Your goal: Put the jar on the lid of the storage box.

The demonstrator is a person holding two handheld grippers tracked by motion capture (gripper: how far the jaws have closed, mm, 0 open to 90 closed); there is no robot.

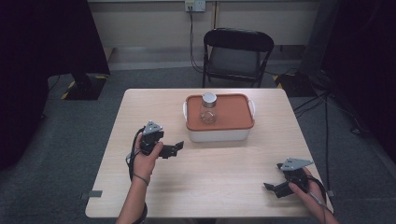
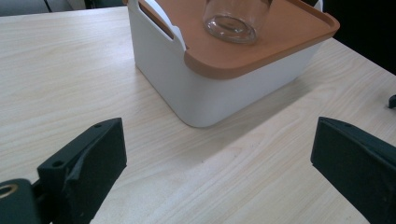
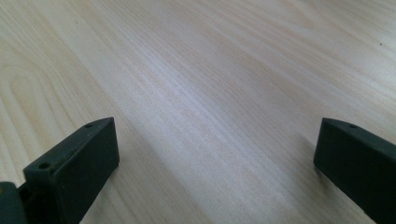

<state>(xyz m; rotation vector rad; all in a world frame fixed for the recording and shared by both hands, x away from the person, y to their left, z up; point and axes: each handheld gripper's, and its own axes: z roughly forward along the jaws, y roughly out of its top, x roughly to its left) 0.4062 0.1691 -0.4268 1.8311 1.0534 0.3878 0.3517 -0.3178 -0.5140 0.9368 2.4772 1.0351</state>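
left gripper (image 1: 176,148) centre-left, jaws wide, empty | right gripper (image 1: 270,186) lower right, wide, empty | jar (image 1: 208,108) stood on box lid (image 1: 233,112), upper centre

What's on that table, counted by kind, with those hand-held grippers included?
Glass jar with a metal lid: 1
White box with an orange lid: 1
Grippers: 2, the left gripper and the right gripper
Total: 4
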